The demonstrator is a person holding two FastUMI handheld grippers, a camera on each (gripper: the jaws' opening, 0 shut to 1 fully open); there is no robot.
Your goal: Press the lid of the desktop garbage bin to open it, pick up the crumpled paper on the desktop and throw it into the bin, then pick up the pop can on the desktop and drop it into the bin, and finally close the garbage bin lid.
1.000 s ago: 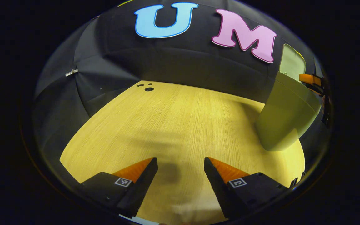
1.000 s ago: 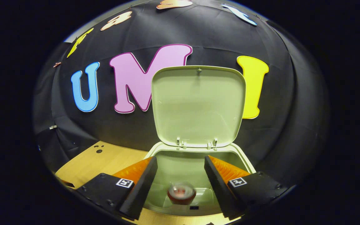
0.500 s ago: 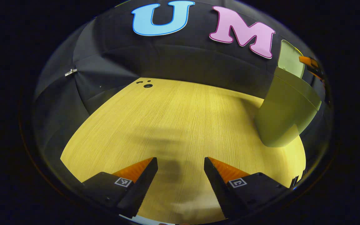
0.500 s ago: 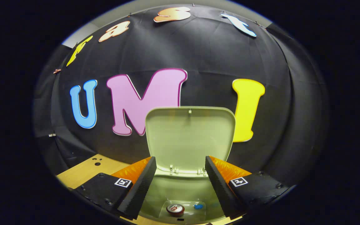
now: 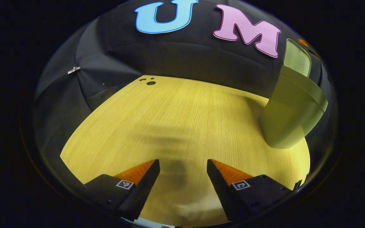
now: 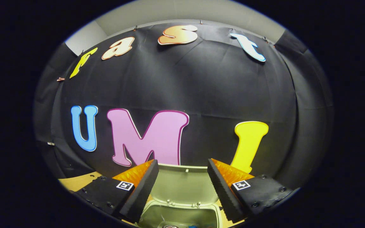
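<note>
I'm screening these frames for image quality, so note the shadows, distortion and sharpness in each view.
Left gripper view: soft dark shadows lie across the wooden table ahead of the left gripper; fisheye bending leans the green bin sideways; the picture is sharp. Right gripper view: the right gripper frames the raised lid, crisp and evenly lit, and the wall cloth bulges.

Wedge claw point(image 5: 183, 163) — square tags, screws

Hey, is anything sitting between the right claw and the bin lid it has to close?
Nothing visible. The right claw is open and empty, above the bin, and the raised lid stands right between its fingers with no object in front.
</note>
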